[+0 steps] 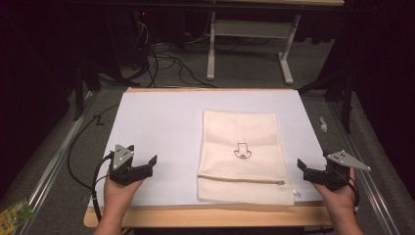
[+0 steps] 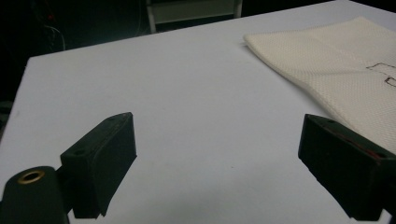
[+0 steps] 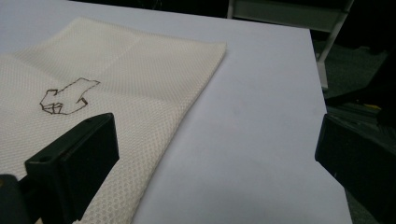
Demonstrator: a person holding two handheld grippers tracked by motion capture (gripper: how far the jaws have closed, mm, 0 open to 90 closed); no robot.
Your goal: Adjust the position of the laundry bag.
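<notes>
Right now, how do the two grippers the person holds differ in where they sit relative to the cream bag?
The left gripper sits well apart from the cream bag, with bare white sheet between; the right gripper sits much nearer the bag's right edge. The left gripper is over the sheet; the right gripper sits at the sheet's right edge. Both are open, hold nothing, and point inward toward the bag.
</notes>
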